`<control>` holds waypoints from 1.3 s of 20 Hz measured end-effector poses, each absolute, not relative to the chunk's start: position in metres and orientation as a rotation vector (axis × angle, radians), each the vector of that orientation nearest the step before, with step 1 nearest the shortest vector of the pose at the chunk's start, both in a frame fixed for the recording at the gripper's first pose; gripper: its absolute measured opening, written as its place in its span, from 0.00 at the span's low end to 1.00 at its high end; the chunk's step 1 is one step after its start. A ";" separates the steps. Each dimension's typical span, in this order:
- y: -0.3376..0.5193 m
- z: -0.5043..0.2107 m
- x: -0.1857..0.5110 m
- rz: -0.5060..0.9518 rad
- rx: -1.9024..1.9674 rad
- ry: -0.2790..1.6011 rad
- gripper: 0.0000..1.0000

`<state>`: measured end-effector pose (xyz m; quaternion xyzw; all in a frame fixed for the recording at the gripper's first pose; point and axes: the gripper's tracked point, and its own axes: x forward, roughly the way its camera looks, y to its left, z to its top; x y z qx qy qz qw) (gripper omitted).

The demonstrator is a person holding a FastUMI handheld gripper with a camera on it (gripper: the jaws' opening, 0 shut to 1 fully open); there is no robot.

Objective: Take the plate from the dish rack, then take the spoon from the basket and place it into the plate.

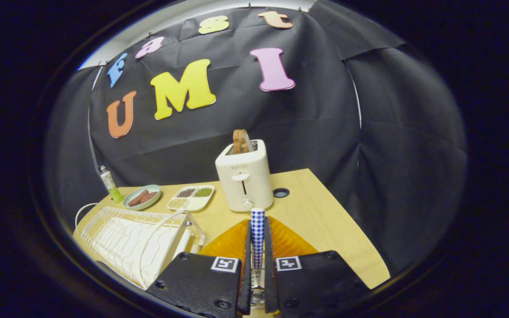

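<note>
Much of the orange plate (285,242) is hidden behind the gripper (257,260) and its fingers, so only two ribbed wedges of it show on either side of them, lying on the wooden table (325,212) just ahead of the toaster; the bowl of the spoon (257,234) is hard to make out, a glint of metal low down between the fingers being all that suggests it, while its blue-and-white checked handle stands up clearly between them and ends just before the toaster's base; the fingers are drawn almost together, both pressing on the handle, so the gripper clamps the spoon above the plate; whether the spoon touches the plate cannot be told; the white wire dish rack (135,240) lies to the left of the fingers, its near corner cut off by the gripper body; beyond it sit a small green dish (142,197) with brownish pieces, a divided white tray (191,197) of grains and a small bottle (111,184) at the table's far edge; the white toaster (244,176) holds a slice of toast (240,141); a dark round hole (281,192) lies in the tabletop just beside it.
</note>
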<state>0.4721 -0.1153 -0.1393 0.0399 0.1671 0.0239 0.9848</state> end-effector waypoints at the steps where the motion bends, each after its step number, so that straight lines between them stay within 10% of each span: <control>1: -0.115 -0.131 0.470 0.046 0.072 0.311 0.17; 26: 0.021 0.032 0.237 0.220 0.027 -0.025 0.17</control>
